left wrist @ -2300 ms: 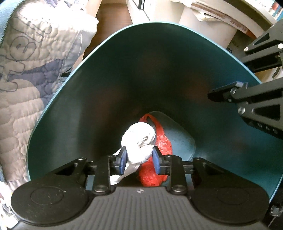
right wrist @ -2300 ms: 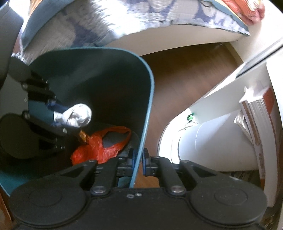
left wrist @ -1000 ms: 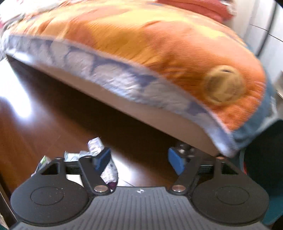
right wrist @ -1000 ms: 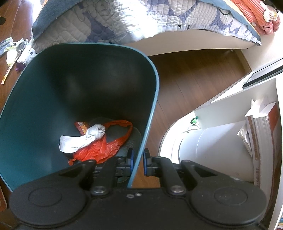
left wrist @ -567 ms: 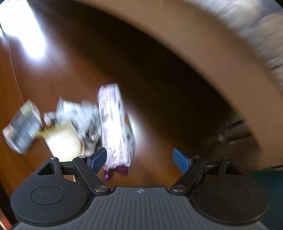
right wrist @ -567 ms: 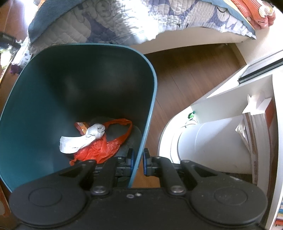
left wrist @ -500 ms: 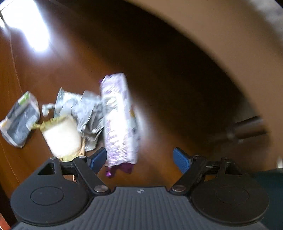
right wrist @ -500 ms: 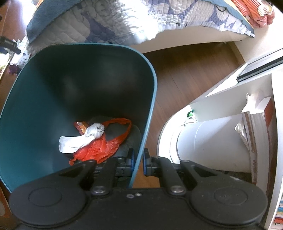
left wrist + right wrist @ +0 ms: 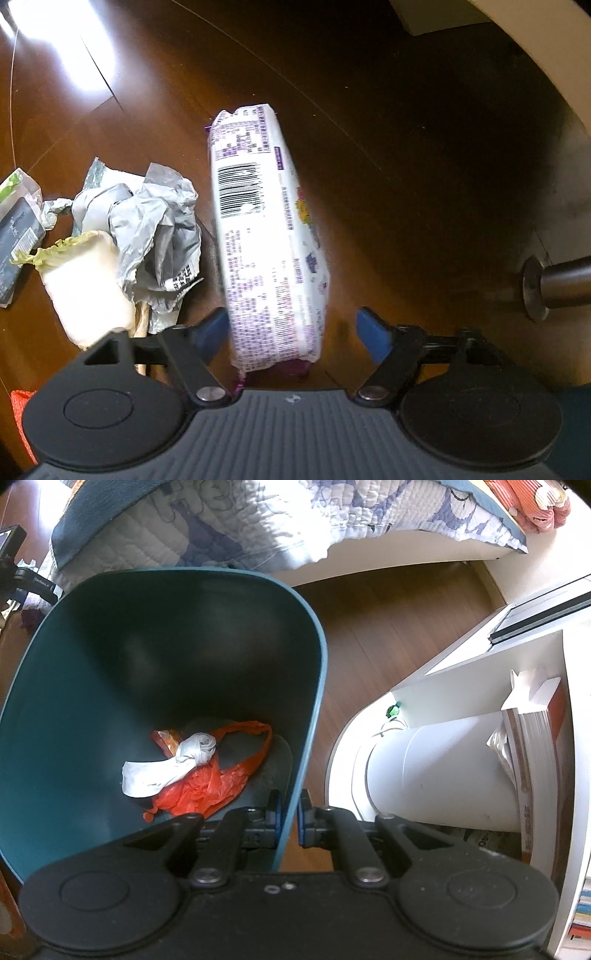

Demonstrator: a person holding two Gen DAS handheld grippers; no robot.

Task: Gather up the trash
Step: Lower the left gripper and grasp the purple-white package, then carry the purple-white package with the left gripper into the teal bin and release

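The left tool (image 9: 291,328) now points down, jaws closing astride the purple-printed packet (image 9: 266,240); the right tool (image 9: 289,818) still pinches the bin's rim (image 9: 317,686).

Harsh glare is thrown onto the dark brown wooden floor (image 9: 369,147) at upper left, and the white-and-purple printed snack packet (image 9: 258,240) is overexposed and slightly blurred. Deep shadow fills the teal plastic bin (image 9: 314,701). Edges are bent by fisheye distortion.

Left gripper (image 9: 291,328) closing, downward; right gripper (image 9: 290,821) clamped.
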